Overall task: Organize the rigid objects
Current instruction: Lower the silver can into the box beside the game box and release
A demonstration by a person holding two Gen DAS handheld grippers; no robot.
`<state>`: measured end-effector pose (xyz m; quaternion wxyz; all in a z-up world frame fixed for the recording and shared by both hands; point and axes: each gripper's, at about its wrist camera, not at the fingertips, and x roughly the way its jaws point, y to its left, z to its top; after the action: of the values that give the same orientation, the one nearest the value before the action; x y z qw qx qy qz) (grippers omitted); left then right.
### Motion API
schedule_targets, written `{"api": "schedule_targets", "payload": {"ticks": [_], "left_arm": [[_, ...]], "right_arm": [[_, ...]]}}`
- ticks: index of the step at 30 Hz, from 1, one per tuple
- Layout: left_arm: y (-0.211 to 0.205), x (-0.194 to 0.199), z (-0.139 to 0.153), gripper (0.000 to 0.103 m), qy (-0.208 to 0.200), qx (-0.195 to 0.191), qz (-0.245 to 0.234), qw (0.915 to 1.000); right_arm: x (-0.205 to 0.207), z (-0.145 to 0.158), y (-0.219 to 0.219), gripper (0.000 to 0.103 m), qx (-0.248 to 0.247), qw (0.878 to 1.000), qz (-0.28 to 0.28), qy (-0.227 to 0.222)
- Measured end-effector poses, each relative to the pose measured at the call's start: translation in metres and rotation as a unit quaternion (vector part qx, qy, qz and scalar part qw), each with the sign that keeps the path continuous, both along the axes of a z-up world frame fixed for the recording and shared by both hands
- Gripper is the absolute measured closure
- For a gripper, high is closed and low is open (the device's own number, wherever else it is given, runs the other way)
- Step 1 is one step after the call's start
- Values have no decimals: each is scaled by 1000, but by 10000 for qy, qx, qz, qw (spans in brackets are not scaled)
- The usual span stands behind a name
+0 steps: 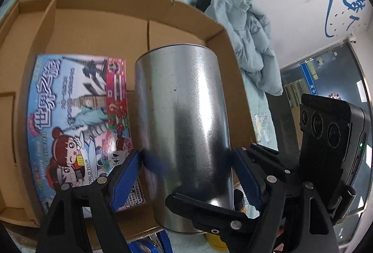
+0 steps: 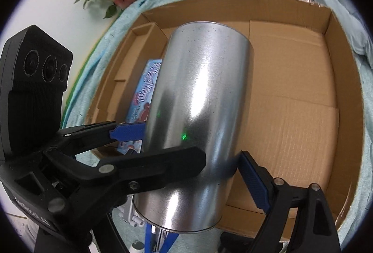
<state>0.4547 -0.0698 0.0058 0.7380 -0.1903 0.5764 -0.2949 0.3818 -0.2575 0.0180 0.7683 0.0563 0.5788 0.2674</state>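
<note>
Here the metal can [image 1: 181, 117] sits clamped between both tongs.

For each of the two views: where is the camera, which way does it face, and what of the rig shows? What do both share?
Left wrist: on the left hand-held gripper, facing down into the cardboard box; its blue pads clamp the metal can, with the other gripper's body at right.
Right wrist: on the right hand-held gripper, facing down into the box, gripping the same can; the left gripper's body shows at left.
Shared: can, box, the game box inside it.
</note>
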Motion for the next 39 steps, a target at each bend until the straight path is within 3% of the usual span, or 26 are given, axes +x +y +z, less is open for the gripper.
{"api": "schedule_targets", "payload": {"ticks": [5, 11, 17, 21, 24, 27, 29, 31, 32, 34, 36, 37, 38, 39], "left_arm": [[-10, 2, -37, 28, 334, 43, -89, 9994], [-13, 0, -39, 30, 184, 169, -118, 9996], [22, -33, 6, 27, -624, 360, 258, 9971], [49, -76, 33, 26, -1234, 654, 574, 9885], [73, -117, 55, 21, -1790, 973, 897, 9749], [91, -162, 83, 8, -2568, 1388, 1278, 9479], [100, -195, 103, 1, -3100, 1848, 1517, 9202], [106, -221, 120, 1, -3486, 2322, 1855, 8889], [111, -234, 128, 1, -3619, 2458, 1949, 8779], [116, -253, 136, 1, -3690, 2581, 1995, 8703], [118, -268, 134, 2, -3589, 2609, 2030, 8729], [118, -274, 131, 6, -3553, 2573, 1998, 8761], [119, -278, 125, 35, -3508, 2495, 1919, 8820], [116, -280, 117, 90, -3407, 2406, 1816, 8905]], "right_arm": [[9, -34, -2, 16, -258, 9983, -41, 522], [8, -43, 0, 16, -327, 9978, -204, 535], [11, -50, -1, 16, -95, 9961, -383, 794], [4, -45, 4, 15, -259, 9971, -437, 561], [-21, -17, -2, 13, -271, 9987, -421, -58], [-61, 20, -16, 11, -375, 9936, -597, -885], [-102, 45, -24, 11, -506, 9828, -778, -1595], [-142, 60, -33, 11, -433, 9733, -862, -2083], [-158, 64, -39, 11, -372, 9699, -929, -2220], [-186, 67, -50, 11, -391, 9635, -1175, -2372], [-199, 63, -60, 12, -543, 9590, -1398, -2403], [-203, 59, -65, 17, -592, 9590, -1441, -2368], [-207, 55, -71, 23, -593, 9614, -1453, -2259], [-207, 48, -76, 36, -569, 9654, -1462, -2085]]}}
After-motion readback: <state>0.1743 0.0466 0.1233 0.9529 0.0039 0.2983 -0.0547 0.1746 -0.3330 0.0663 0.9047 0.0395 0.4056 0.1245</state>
